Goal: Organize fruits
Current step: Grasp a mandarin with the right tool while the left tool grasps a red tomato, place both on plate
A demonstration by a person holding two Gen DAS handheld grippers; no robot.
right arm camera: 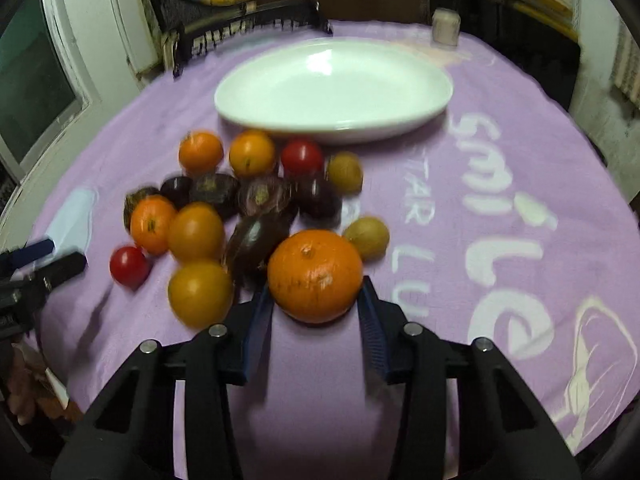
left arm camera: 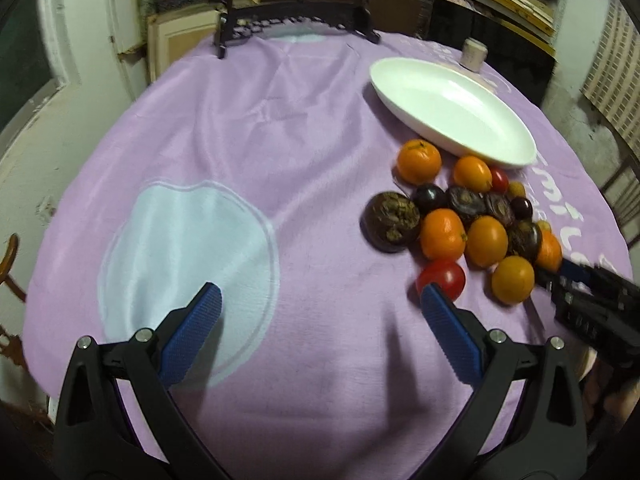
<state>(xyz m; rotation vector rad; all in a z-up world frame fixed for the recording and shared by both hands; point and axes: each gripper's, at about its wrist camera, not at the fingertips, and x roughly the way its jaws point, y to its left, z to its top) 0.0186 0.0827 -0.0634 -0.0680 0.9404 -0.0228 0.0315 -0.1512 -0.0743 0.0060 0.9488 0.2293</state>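
Note:
A pile of fruit (left arm camera: 472, 216) lies on the purple cloth: oranges, red tomatoes, dark purple fruits and small yellow-brown ones. An empty white oval plate (left arm camera: 456, 110) sits behind the pile; it also shows in the right wrist view (right arm camera: 336, 88). My right gripper (right arm camera: 316, 300) is shut on a large orange (right arm camera: 315, 276) at the near edge of the pile. In the left wrist view the right gripper (left arm camera: 560, 276) enters from the right. My left gripper (left arm camera: 320, 300) is open and empty above the cloth, left of the pile, its right fingertip near a red tomato (left arm camera: 442, 278).
A dark wooden stand (left arm camera: 296, 20) with a round picture stands at the table's far edge. A small pale jar (left arm camera: 474, 54) sits behind the plate. The cloth has a light blue patch (left arm camera: 184, 264) on the left and white lettering (right arm camera: 492, 208) on the right.

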